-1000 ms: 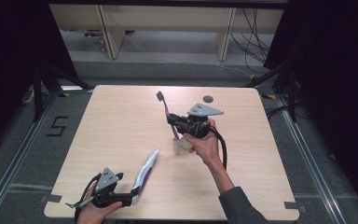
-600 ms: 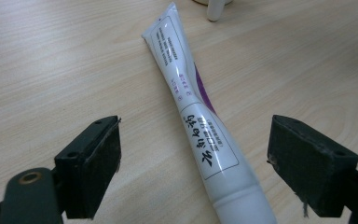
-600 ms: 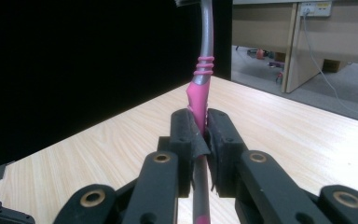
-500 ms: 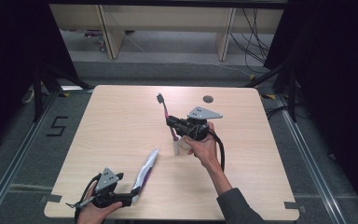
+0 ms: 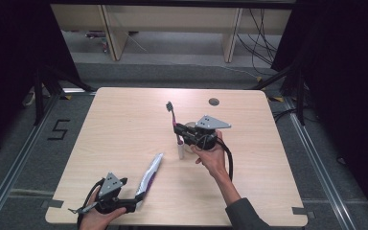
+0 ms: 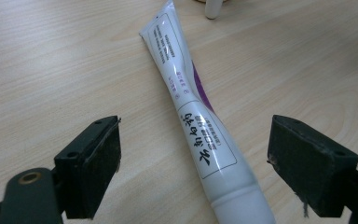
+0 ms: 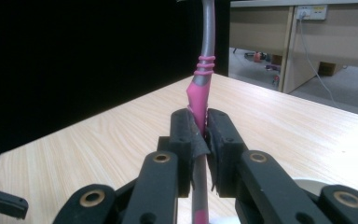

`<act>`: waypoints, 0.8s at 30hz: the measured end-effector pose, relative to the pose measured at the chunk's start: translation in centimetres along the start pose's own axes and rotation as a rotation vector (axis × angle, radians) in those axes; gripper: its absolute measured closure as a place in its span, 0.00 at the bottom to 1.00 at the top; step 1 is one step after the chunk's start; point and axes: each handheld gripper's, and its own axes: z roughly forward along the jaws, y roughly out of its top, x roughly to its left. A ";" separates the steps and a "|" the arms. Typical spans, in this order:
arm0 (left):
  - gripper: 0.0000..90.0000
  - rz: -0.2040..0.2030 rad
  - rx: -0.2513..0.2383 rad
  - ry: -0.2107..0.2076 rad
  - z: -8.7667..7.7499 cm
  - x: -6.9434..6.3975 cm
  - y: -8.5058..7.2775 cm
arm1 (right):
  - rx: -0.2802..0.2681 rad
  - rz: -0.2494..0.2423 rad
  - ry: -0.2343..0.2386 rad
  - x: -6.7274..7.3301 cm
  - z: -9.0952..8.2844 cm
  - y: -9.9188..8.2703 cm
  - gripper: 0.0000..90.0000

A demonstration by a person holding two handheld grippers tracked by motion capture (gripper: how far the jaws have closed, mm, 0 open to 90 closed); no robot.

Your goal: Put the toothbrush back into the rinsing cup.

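Note:
A toothbrush [image 5: 174,120] with a pink-and-grey handle and a dark head stands nearly upright at mid-table. My right gripper [image 5: 184,136] is shut on its handle [image 7: 199,93], which rises between the pads. Its white lower end [image 5: 180,151] reaches down to the tabletop. A white-and-purple toothpaste tube [image 5: 149,176] lies flat near the front left. My left gripper [image 5: 136,201] sits at the tube's cap end, open. In the left gripper view [image 6: 193,172] the jaws stand wide on either side of the tube [image 6: 186,93] without touching it.
A pale round cup [image 5: 191,128] sits just behind the right gripper, and its white rim [image 7: 307,184] appears at the bottom of the right gripper view. A small dark cable hole [image 5: 214,101] lies near the wooden table's far edge [image 5: 172,89]. Desks stand beyond.
The right gripper and the toothbrush have drifted slightly toward the near side. The left gripper and the tube have stayed put.

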 end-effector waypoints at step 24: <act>0.19 0.011 0.016 0.006 0.0 -0.1 0.0 | 0.086 -0.073 -0.048 0.7 -0.4 -2.3 0.91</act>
